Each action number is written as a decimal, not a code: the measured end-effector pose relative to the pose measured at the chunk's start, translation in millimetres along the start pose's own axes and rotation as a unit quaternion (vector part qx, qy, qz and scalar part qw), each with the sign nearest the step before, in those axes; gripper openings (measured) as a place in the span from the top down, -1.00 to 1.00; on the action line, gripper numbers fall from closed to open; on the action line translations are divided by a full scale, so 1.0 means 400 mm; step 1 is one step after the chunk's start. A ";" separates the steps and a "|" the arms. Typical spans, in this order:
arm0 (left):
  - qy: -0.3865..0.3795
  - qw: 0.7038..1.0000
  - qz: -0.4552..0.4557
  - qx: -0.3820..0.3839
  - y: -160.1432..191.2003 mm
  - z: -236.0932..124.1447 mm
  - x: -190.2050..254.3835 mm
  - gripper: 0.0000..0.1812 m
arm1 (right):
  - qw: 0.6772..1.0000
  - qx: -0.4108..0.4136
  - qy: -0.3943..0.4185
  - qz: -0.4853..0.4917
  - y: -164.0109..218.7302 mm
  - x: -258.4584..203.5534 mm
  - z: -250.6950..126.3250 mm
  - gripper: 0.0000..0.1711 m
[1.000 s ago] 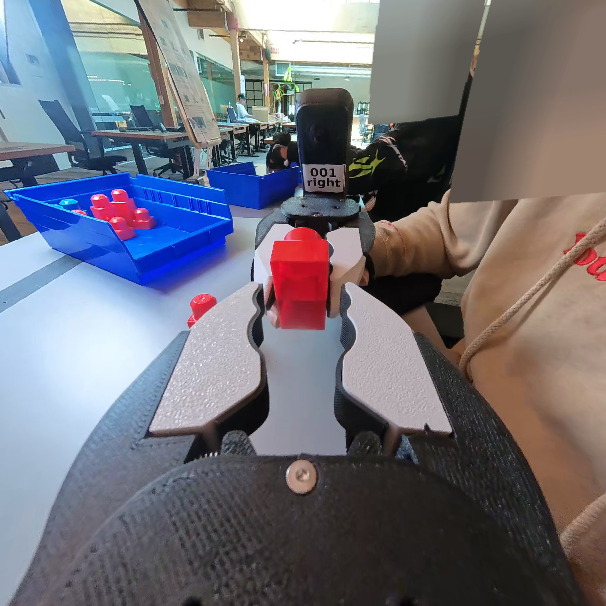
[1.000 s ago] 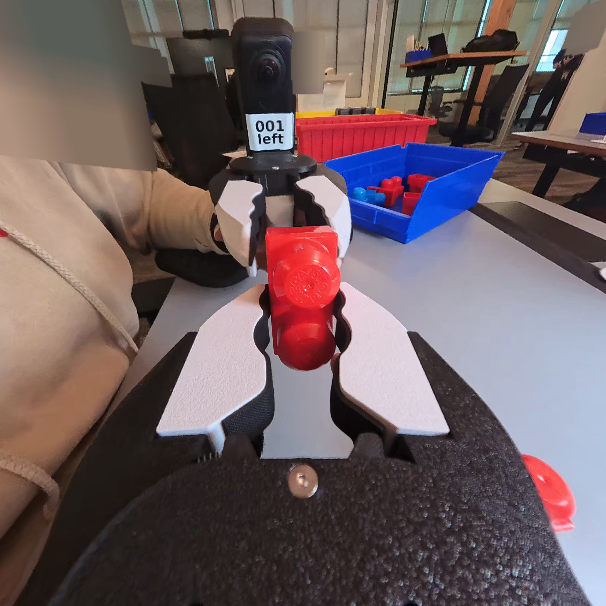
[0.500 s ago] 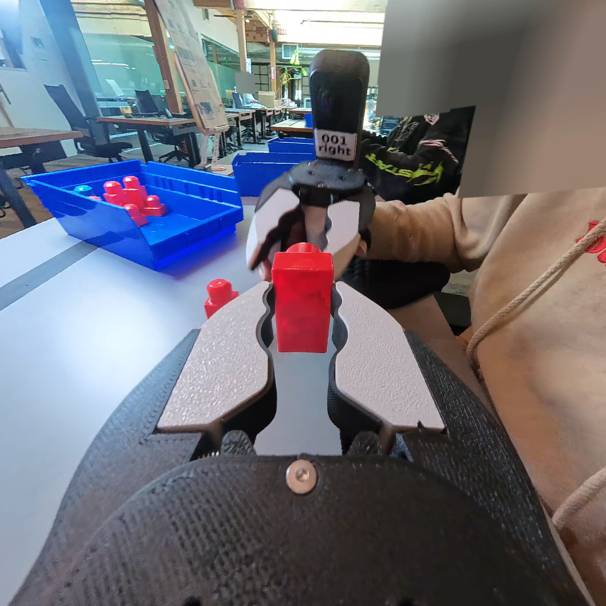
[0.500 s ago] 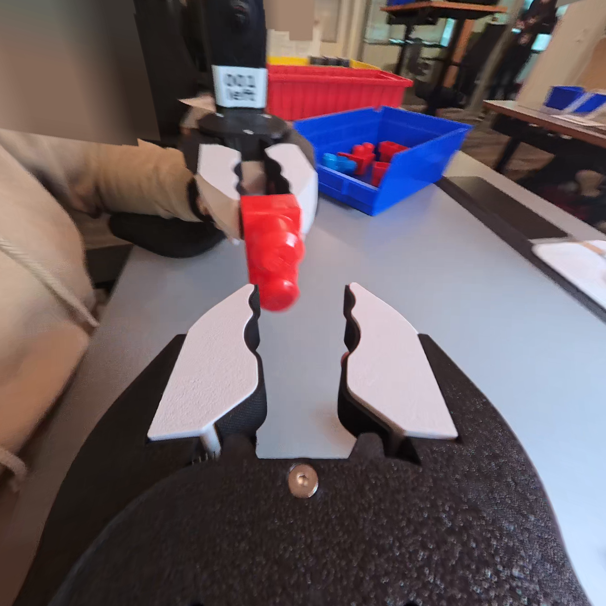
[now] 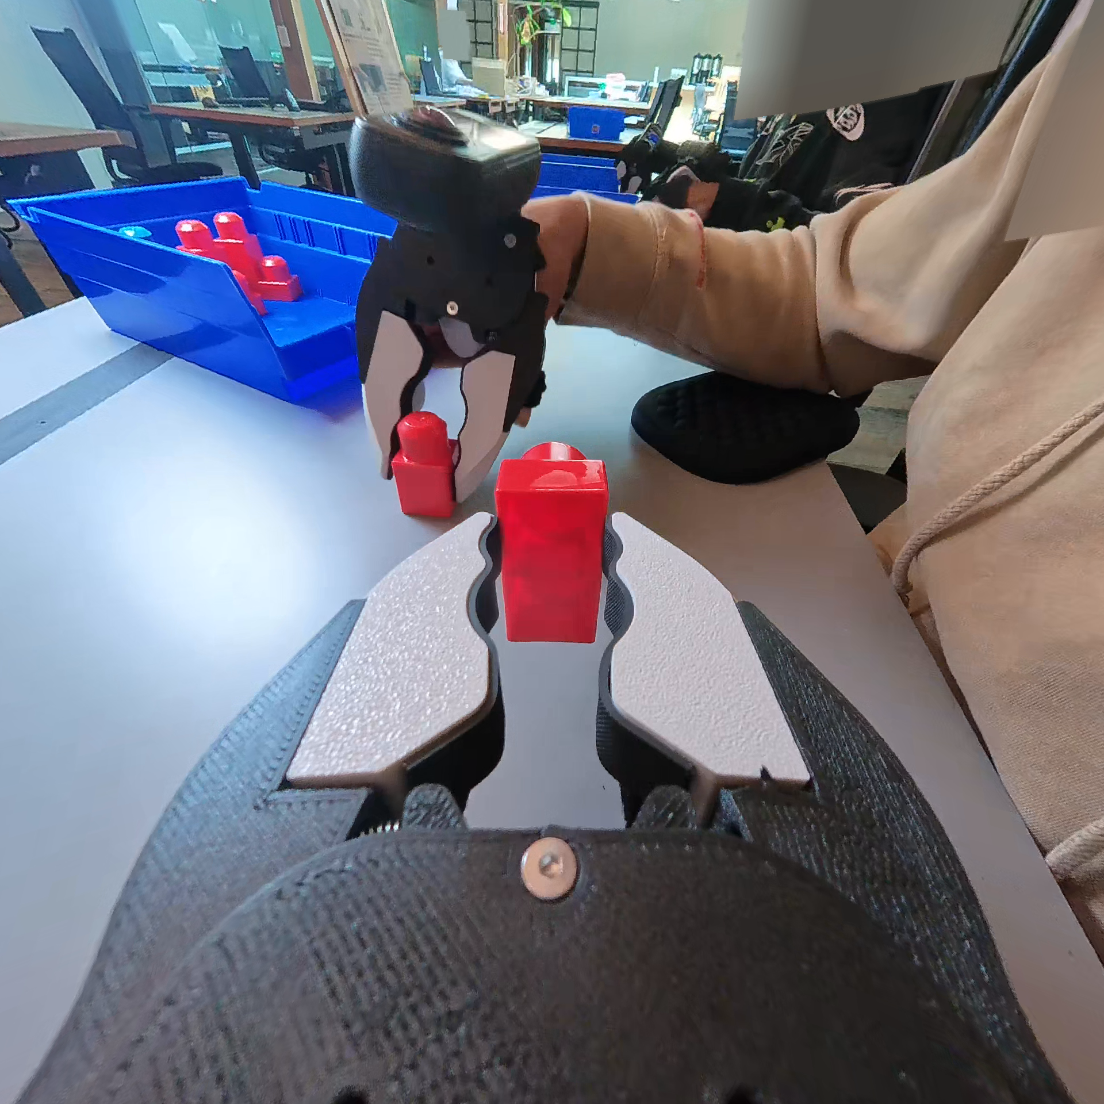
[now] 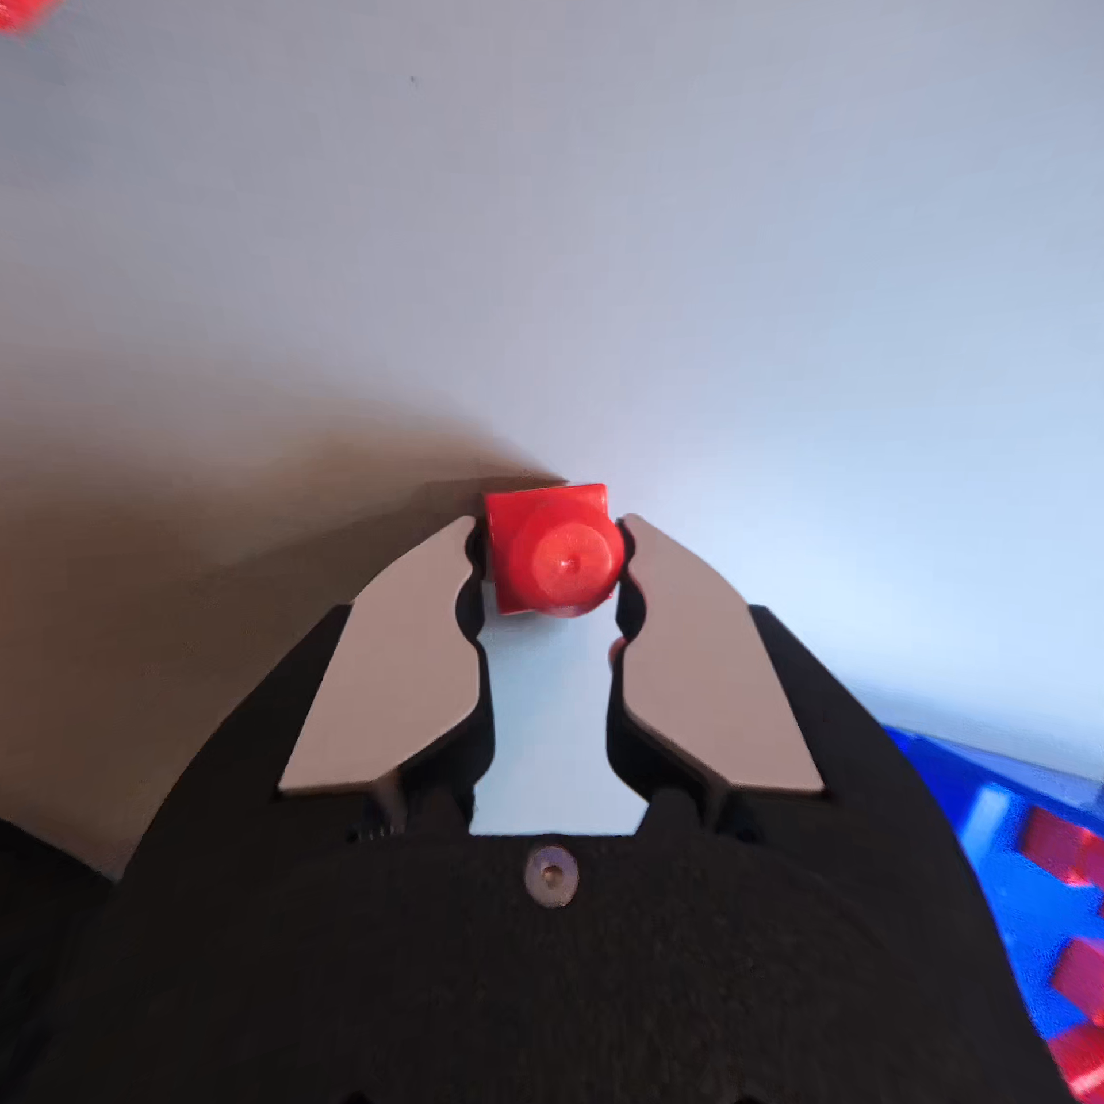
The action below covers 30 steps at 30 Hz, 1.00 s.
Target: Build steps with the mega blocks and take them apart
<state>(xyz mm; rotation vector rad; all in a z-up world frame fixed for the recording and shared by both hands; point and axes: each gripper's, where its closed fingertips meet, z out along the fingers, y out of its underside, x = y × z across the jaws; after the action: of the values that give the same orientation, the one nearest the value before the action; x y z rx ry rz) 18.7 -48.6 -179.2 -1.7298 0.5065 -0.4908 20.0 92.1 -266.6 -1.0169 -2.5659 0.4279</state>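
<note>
Mega blocks are being gripped singly, one stacked red pair (image 5: 549,555) clamped between the left gripper (image 5: 549,573) fingertips, one single red block (image 6: 552,552) pinched at the right gripper (image 6: 549,561) tips against the table (image 6: 597,239), risking slippage if the shallow pinch is lifting off-centre.

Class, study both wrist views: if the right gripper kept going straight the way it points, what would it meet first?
The right gripper points straight down with a small red block between its fingertips. Right beyond lies the grey table, so block and fingertips would probably press onto it almost at once.
</note>
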 end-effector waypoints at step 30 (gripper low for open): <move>0.011 0.986 -0.083 0.142 -0.102 -0.030 -0.001 0.64 | 0.823 0.533 -0.141 0.136 -0.369 -0.178 -0.219 0.58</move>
<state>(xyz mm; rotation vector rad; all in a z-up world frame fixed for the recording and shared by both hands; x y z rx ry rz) 14.6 -49.8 -137.0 -1.4982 0.2916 -0.6677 17.4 -47.5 -144.5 -0.8581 -1.8037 1.9155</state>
